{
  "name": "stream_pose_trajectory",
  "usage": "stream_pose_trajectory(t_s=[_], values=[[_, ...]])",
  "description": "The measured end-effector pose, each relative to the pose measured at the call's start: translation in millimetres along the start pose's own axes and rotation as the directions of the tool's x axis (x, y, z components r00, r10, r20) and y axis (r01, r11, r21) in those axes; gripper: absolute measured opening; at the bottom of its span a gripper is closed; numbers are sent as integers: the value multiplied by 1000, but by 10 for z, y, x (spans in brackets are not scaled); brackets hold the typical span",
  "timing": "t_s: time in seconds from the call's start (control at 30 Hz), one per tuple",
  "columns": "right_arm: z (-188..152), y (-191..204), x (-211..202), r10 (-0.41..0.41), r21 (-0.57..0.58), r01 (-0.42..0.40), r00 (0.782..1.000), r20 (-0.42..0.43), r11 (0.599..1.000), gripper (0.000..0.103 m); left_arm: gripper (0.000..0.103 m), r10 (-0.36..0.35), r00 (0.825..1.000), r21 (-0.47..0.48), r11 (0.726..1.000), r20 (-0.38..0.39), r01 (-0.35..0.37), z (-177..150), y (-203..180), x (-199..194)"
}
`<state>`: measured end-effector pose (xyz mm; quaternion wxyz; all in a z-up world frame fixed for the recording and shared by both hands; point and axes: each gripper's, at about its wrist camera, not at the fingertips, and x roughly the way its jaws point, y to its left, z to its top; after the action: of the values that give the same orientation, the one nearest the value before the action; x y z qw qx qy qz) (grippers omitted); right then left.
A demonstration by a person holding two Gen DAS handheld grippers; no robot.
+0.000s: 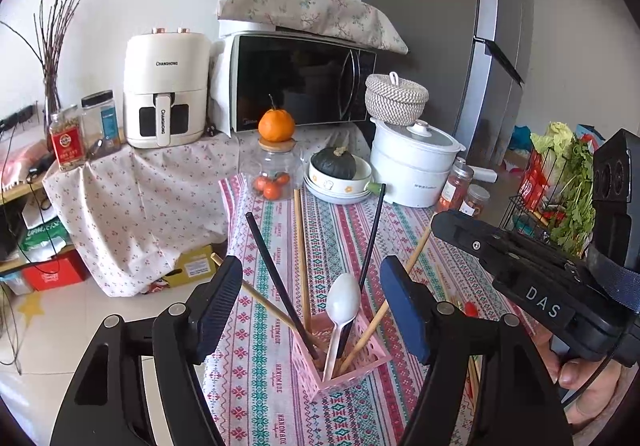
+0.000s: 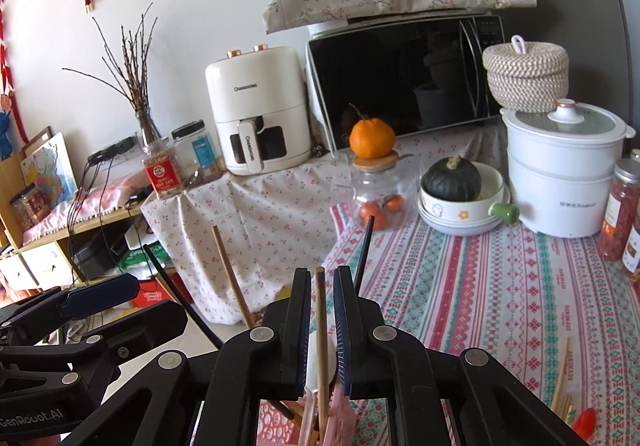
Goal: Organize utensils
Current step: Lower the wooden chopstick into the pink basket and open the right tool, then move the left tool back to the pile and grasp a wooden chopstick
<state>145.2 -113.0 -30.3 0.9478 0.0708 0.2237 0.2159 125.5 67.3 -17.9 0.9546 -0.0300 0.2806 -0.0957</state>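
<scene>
- The pink holder [image 1: 340, 362] is sitting on the striped surface [image 1: 400, 246], right between the left gripper [image 1: 312, 310] jaws in the left wrist view, at about 6 o'clock of the frame.
- It's already packed with a white spoon [image 1: 342, 306], black chopsticks [image 1: 272, 266] and wooden chopsticks [image 1: 301, 246], all leaning out in a fan.
- The left gripper's jaws are standing wide, either side of the holder and not touching anything, so nothing's being held there.
- The right gripper [image 2: 322, 330] is sitting directly over the holder with one wooden chopstick [image 2: 321, 326] standing upright between its jaws. They're narrow but there's a sliver of gap showing on both sides, so it looks like the stick is loose and not pinched.
- More wooden sticks [image 2: 562, 378] are lying on the surface at roughly 4 o'clock in the right wrist view, next to something red [image 2: 585, 422] that I can't make out.
- Handling-wise: chopsticks are looking light, stiff and thin, probably rolling easily when flat. Best bet is probably pinching mid-shaft or toward the thick end, square across.
- The holder looks like thin lattice plastic, so it's likely tipping if a stick gets jammed in sideways; the plastic spoon is probably slick.
</scene>
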Motion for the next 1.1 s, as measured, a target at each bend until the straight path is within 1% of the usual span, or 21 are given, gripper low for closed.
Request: stream_pose_trajectory(t_s=[0.03, 0.07, 0.1, 0.17, 0.23, 0.27, 0.3, 0.33, 0.4, 0.5, 0.57, 0.63, 0.8, 0.93, 1.1], values=[[3, -8, -15, 0, 3, 0, 1000, 1, 1000, 33, 75, 1, 1000, 1, 1000, 2, -1, 1, -2, -5], [4, -19, -38, -3, 7, 3, 1000, 6, 1000, 49, 76, 1, 1000, 1, 1000, 3, -1, 3, -5, -10], [5, -29, -74, -5, 11, 5, 1000, 16, 1000, 57, 78, 2, 1000, 2, 1000, 6, -2, 4, -8, -18], [12, -50, -150, -12, 13, 11, 999, 32, 1000, 62, 82, 4, 1000, 2, 1000, 12, -4, 7, -14, -38], [24, -90, -229, -34, 17, 33, 999, 40, 999, 68, 86, 9, 1000, 2, 1000, 22, -9, 15, -27, -63], [27, -118, -268, -47, 23, 46, 998, 44, 999, 74, 88, 12, 999, 0, 1000, 30, -12, 19, -33, -80], [27, -155, -313, -59, 31, 58, 997, 48, 998, 80, 89, 14, 999, -1, 1000, 38, -14, 26, -39, -100], [31, -193, -357, -71, 38, 69, 996, 54, 997, 83, 90, 16, 999, -1, 1000, 46, -16, 32, -49, -119], [39, -270, -446, -94, 52, 91, 994, 64, 995, 91, 92, 21, 998, 5, 1000, 61, -21, 47, -80, -155], [53, -396, -588, -133, 73, 127, 988, 82, 989, 100, 94, 27, 996, 13, 1000, 88, -28, 71, -144, -220], [59, -473, -682, -155, 84, 147, 983, 94, 986, 103, 95, 21, 994, 25, 999, 103, -24, 88, -205, -262], [60, -547, -769, -176, 91, 167, 979, 99, 982, 103, 96, 14, 993, 35, 999, 119, -18, 104, -279, -308], [31, -750, -901, -248, 100, 240, 965, 80, 966, 103, 99, -20, 991, 48, 999, 135, 13, 126, -473, -342], [-29, -910, -978, -302, 106, 295, 952, 55, 950, 103, 99, -47, 991, 77, 996, 124, 38, 109, -685, -298], [-100, -1110, -1073, -340, 118, 335, 940, 25, 935, 103, 99, -89, 993, 112, 991, 80, 80, 66, -988, -182]])
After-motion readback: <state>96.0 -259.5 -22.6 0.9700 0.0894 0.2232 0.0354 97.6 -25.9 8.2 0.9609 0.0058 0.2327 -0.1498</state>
